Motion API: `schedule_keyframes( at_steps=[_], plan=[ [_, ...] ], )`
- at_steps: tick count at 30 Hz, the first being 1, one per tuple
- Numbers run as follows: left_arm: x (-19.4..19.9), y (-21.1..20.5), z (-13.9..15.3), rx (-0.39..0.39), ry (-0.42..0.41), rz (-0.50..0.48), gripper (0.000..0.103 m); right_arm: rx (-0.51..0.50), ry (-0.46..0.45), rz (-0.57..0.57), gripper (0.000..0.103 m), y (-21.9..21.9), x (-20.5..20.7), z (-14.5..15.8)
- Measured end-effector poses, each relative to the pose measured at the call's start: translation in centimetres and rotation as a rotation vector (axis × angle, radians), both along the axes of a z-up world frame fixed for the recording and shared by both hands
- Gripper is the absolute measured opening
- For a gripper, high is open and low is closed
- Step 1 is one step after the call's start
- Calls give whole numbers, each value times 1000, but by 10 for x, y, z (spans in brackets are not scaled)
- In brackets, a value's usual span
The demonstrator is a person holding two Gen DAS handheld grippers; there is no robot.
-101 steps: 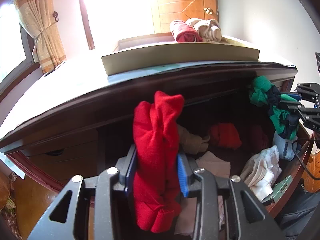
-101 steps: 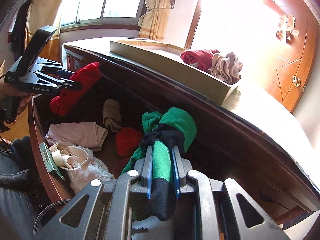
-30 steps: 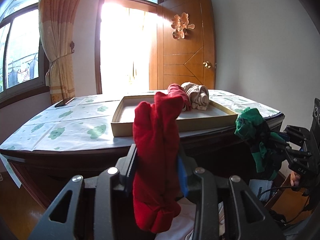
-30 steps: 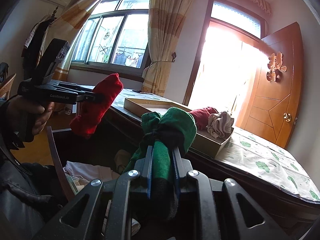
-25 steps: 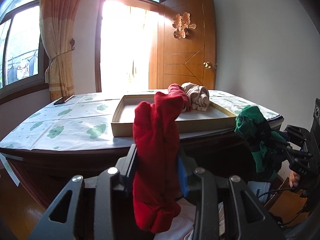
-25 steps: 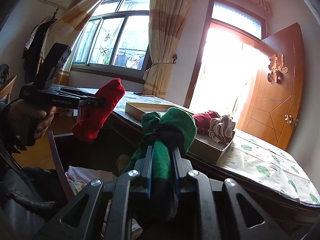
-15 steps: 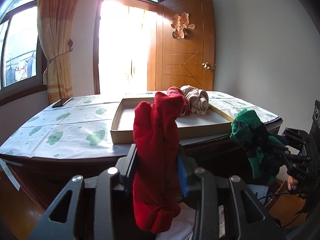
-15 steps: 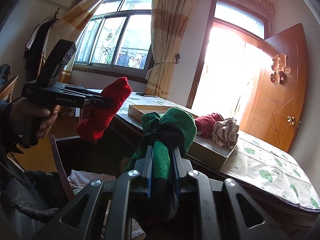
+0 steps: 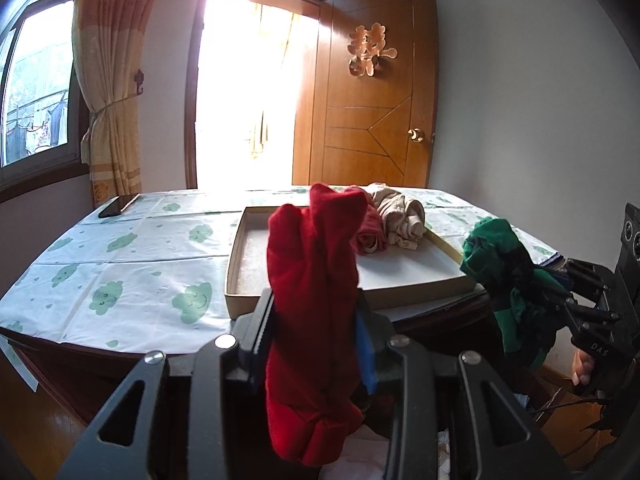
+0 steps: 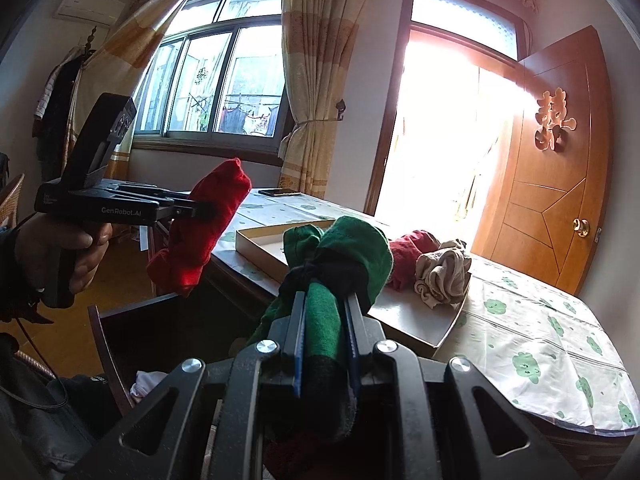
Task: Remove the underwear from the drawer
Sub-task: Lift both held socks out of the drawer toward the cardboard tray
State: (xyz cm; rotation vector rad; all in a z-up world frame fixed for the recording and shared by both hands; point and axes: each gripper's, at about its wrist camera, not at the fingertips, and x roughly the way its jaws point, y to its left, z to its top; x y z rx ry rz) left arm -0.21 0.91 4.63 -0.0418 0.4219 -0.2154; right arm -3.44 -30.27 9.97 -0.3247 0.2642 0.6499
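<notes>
Red underwear [image 9: 312, 280] clamped in raised left gripper [image 9: 314, 336], angled slightly downward

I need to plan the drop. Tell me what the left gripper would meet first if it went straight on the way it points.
Probably the shallow cardboard tray on the table: the left gripper, shut on the red underwear, points slightly down over its near wall. Depth is hard to judge.
</notes>
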Motion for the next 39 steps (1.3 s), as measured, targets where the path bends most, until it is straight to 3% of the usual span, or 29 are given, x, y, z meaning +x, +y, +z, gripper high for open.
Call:
schedule_keyframes(
  at_steps=[20, 39],
  plan=[
    [57, -5, 30, 59, 30, -13, 35, -10, 36, 9, 18, 27, 44, 31],
    [147, -2, 55, 67, 144, 7, 35, -22, 138, -38, 18, 66, 111, 44]
  ],
)
